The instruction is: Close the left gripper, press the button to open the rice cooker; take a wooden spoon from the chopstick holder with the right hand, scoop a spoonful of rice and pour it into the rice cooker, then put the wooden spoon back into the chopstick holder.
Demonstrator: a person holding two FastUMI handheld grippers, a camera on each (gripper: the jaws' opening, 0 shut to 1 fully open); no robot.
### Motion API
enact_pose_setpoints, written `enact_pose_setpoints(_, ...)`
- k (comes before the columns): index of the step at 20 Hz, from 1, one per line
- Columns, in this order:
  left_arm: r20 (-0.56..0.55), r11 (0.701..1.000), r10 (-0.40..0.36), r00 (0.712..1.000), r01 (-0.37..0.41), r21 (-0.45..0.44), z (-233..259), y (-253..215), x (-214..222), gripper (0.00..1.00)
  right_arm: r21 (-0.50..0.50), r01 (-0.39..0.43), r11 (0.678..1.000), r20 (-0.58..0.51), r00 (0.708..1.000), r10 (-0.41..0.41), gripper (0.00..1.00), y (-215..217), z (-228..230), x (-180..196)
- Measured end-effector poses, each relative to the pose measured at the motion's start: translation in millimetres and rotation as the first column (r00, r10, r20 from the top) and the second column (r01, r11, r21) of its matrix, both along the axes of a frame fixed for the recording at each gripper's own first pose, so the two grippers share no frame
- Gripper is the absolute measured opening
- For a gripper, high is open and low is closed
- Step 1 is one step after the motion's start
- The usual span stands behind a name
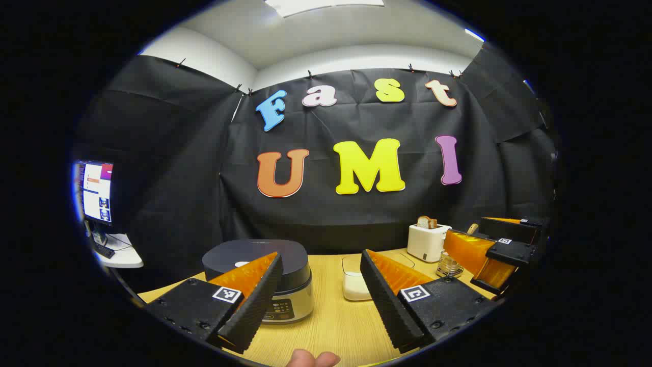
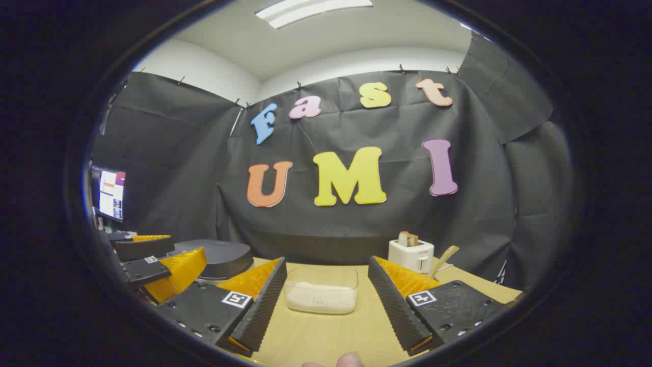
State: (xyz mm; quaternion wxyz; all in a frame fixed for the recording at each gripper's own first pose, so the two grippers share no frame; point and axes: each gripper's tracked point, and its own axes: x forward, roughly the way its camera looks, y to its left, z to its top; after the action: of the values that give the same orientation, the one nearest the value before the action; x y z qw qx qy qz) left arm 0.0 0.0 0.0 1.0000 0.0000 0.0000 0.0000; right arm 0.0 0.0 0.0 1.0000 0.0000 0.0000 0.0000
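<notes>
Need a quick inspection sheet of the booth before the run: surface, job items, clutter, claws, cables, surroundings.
Surface: light wooden table, bare in front.
Job's things: rice cooker, lid shut; clear rice container, part filled with rice; wooden spoon sticking up behind the toaster; chopstick holder beside the toaster.
Clutter: white toaster with bread in its slot.
Claws: left claw open, above the table; right claw open, facing the rice container.
Cables: dark cables under the monitor.
Surroundings: black cloth wall, ceiling light.
</notes>
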Motion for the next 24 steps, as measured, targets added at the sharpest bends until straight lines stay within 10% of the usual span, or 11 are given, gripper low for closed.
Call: enact_pose_setpoints(24,-0.03,0.999,-0.012,0.999,0.011,-0.032,-16,-19,10,0.97,0.039,-0.01,0.999,0.004,1.0,0.01,0.95,-19,-1,14)
